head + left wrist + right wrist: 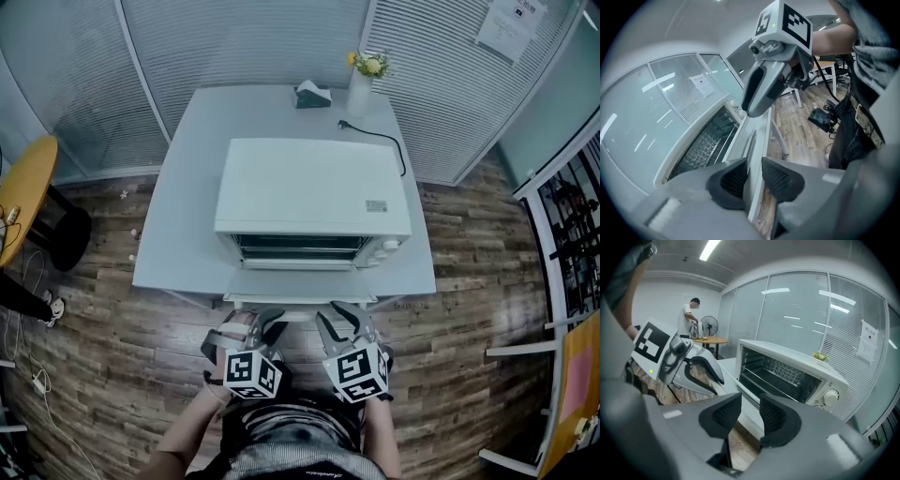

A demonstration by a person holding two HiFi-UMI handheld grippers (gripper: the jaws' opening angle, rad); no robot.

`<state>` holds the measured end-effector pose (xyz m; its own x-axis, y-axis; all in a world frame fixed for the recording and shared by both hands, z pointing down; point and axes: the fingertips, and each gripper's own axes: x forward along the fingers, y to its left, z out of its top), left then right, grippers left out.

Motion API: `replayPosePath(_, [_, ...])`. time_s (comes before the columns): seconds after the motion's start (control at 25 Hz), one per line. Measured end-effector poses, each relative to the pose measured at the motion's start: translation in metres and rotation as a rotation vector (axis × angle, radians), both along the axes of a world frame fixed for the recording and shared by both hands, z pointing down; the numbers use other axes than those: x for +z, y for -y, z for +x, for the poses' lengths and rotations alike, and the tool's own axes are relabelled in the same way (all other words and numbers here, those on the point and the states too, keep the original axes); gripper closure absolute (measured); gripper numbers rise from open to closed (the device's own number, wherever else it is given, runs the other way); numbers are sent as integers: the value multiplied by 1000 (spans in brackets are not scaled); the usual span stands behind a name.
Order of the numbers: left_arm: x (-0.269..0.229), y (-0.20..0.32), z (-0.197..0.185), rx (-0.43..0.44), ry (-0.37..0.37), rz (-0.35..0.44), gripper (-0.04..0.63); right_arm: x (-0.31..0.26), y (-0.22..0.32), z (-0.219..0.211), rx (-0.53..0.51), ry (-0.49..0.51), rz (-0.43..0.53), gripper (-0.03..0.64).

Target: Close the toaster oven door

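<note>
A white toaster oven (309, 187) stands on a pale table (183, 225). Its door (300, 284) lies folded down flat toward me, and the dark cavity (780, 373) with its rack shows. My left gripper (270, 326) and right gripper (330, 323) hover side by side just in front of the door's front edge, close to it. In the left gripper view the open jaws (754, 176) point along the door's edge (757, 136), the pads clear of it. The right gripper (750, 413) is open with nothing between its pads, facing the oven front and its knob (829, 399).
A vase of yellow flowers (361, 82), a small tissue box (312, 94) and the black power cord (380, 141) are behind the oven. Glass walls with blinds enclose the table. A yellow round table (23, 192) stands at left; a person (689, 317) stands far off.
</note>
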<state>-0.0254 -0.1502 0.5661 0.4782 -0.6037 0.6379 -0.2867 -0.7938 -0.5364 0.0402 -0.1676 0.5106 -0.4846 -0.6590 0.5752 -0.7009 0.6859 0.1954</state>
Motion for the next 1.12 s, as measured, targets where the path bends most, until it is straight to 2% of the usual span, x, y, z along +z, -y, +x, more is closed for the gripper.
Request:
replayPosePath(0.2, [-15,14,0,4,-23,14,485,9,-4,-1,-57,-78,-39,477])
replayPosePath(0.44, [-22,21,-1,17,-34,17,483,18,6,-3,-64,-203,-14,471])
replayPosePath(0.8, [-42,46,-2,20,-34,92,482,-2,32,-4,1,-139,63,465])
replayPosePath(1.12, [-57,72,-3,2,-64,126,480,-17,59,-5,35,-73,108,465])
